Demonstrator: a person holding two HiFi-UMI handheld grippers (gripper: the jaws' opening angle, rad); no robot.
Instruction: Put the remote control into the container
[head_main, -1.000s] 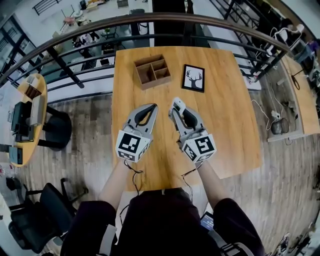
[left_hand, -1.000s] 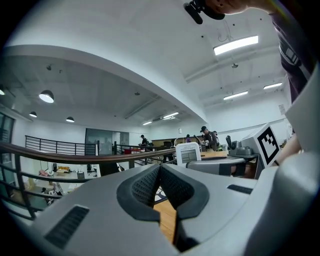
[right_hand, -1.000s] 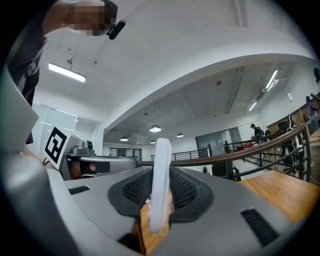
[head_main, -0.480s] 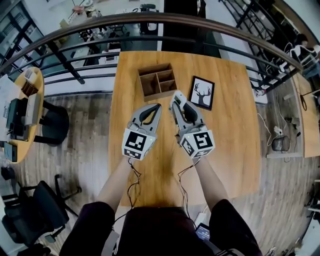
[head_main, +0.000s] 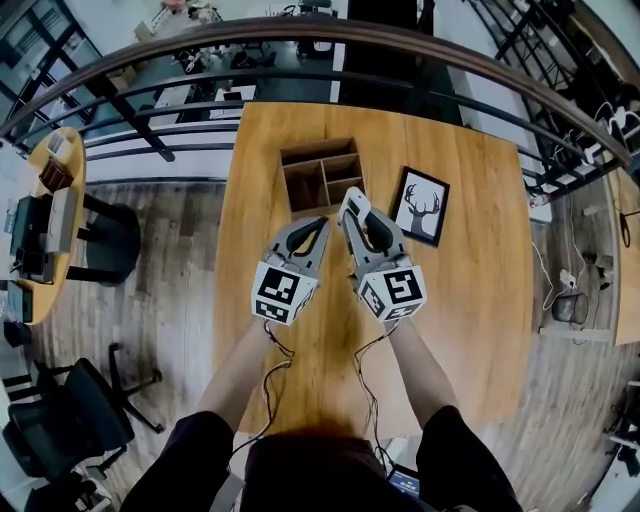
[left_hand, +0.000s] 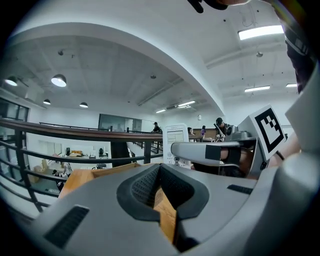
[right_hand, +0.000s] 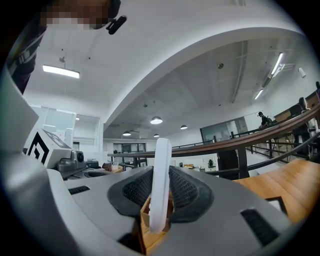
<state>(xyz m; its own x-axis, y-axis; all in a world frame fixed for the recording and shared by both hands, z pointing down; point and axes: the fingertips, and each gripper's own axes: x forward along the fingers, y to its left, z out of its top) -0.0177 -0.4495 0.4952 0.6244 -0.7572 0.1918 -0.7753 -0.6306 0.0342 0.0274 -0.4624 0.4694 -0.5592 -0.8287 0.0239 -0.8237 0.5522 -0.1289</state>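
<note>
Left side: the grey two-jaw left gripper (head_main: 316, 224) is held low over the light wooden table (head_main: 470, 300), its ribbed pads closed tip to tip with nothing between them; its own view shows only bare table wood through the hollow behind the tips. It carries no load and lies just left of the working line. Centre: the open brown wooden container with inner dividers (head_main: 305, 190) stands on the table directly ahead of both grippers, its near wall just beyond their tips, its compartments empty as far as can be seen. Right of centre: the grey right gripper (head_main: 352, 214) is clamped on the slim white plastic remote control (head_main: 353, 200), the pads pressing its two flat faces. In the right gripper view the remote (right_hand: 160, 185) stands edge-on and upright between the pads. Its long axis runs out along the jaws, so the free end points forward at the container and, from overhead, reaches about the near wall of the right-hand compartments. Judgement: the right hand is the nearer and the only loaded one; what remains is a short forward advance and a tip-down into a compartment, with the near wall the likely snag. Far right: a black-framed deer picture (head_main: 420, 207) lies flat beside the container, apart from the line of approach.
</note>
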